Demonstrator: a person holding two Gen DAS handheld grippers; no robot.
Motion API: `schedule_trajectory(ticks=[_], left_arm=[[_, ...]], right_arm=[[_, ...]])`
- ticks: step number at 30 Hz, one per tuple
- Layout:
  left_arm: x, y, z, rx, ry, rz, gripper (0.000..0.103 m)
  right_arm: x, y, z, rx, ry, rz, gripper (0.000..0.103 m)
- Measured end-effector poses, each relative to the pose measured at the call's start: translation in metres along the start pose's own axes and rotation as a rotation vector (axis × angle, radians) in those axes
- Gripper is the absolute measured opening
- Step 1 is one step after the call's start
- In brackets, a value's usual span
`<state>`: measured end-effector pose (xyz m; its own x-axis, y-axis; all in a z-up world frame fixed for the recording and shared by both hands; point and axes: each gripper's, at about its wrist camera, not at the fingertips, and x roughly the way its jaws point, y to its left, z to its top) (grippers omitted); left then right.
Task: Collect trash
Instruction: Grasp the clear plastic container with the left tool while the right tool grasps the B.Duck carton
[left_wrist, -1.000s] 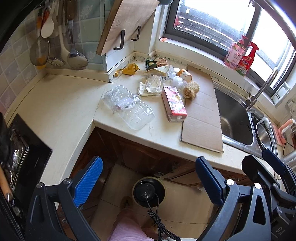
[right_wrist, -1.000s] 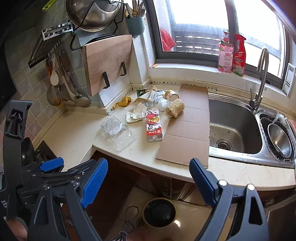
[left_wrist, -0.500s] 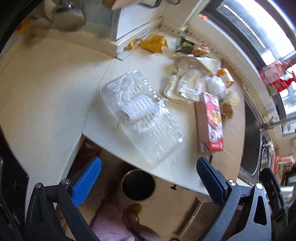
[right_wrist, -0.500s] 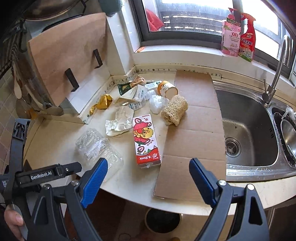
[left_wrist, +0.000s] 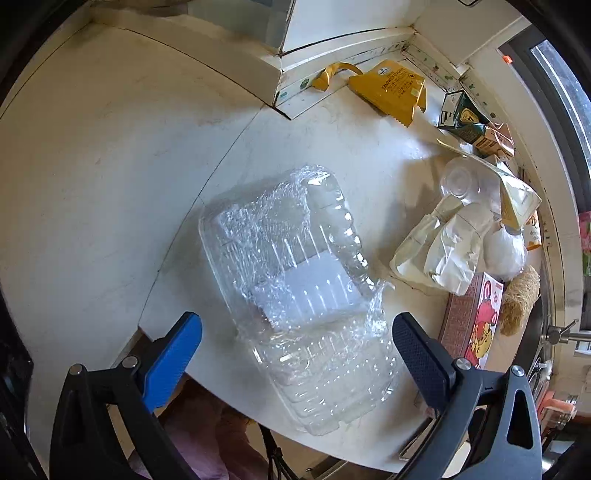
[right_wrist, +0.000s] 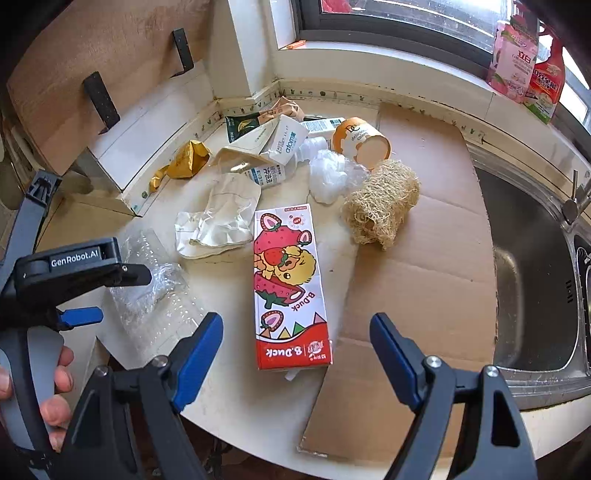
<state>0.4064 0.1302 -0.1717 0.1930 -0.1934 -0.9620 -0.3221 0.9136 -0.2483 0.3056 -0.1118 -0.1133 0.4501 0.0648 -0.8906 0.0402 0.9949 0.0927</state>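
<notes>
Both grippers' jaws gape, the right gripper (right_wrist: 295, 347) lately narrowing over the carton (right_wrist: 288, 291), the left gripper (left_wrist: 295, 347) over the plastic tray (left_wrist: 295, 288), which may crumple and slip off the counter (left_wrist: 92, 184).

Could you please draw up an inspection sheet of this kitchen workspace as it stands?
Surface: pale countertop, cardboard sheet beside the sink.
Job's things: clear plastic clamshell; strawberry carton lying flat; crumpled paper bag; yellow wrapper; orange cup on its side.
Clutter: loofah on the cardboard.
Grippers: left tongs open over the clamshell; right tongs open, just been closing, above the carton's end.
Cables: nothing seen.
Surroundings: window, spray bottle on the sill.
</notes>
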Motion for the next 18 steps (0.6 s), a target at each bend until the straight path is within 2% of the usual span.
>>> schedule_trajectory(ticks=[8, 13, 15, 18], left_arm=[[0.014, -0.015, 0.007, -0.002, 0.003, 0.074, 0.102], [0.030, -0.026, 0.006, 0.025, 0.028, 0.112, 0.102], [0.035, -0.029, 0.006, 0.043, 0.029, 0.130, 0.102], [0.035, -0.028, 0.005, 0.049, 0.014, 0.134, 0.102]], right_arm=[[0.021, 0.004, 0.003, -0.024, 0.039, 0.005, 0.073], [0.035, 0.004, 0.002, -0.028, 0.083, -0.002, 0.056], [0.038, 0.002, 0.001, -0.019, 0.093, 0.021, 0.052], [0.038, 0.003, -0.001, -0.023, 0.087, 0.017, 0.052]])
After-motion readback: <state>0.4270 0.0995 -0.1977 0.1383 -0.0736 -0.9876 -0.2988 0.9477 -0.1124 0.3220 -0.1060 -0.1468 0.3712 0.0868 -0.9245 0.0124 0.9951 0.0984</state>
